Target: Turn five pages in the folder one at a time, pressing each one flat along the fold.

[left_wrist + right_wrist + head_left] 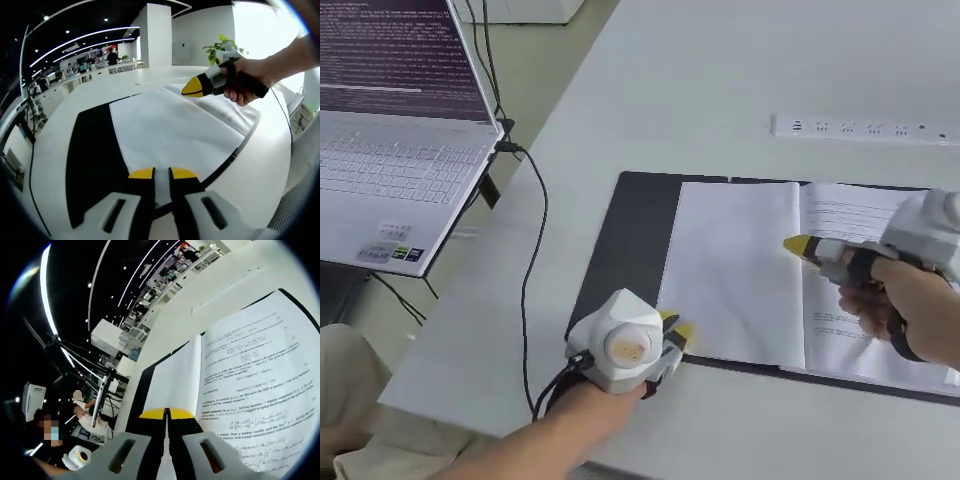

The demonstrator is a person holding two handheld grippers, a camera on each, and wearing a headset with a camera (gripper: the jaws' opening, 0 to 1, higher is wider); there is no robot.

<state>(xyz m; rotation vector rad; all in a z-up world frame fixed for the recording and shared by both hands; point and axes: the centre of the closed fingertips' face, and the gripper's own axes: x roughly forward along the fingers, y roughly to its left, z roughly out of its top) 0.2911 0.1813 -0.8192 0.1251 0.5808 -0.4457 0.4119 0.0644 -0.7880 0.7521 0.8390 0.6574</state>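
Note:
The folder lies open on the white table, with its black cover showing at the left. A blank white page lies flat on the left side of the fold and a printed page on the right. My left gripper sits at the near edge of the blank page, its yellow jaws a narrow gap apart with nothing between them. My right gripper is shut and empty. Its yellow tip points at the fold, between the blank page and the printed page.
An open laptop stands at the far left, with a black cable trailing over the table beside the folder. A white power strip lies beyond the folder. People sit at distant desks.

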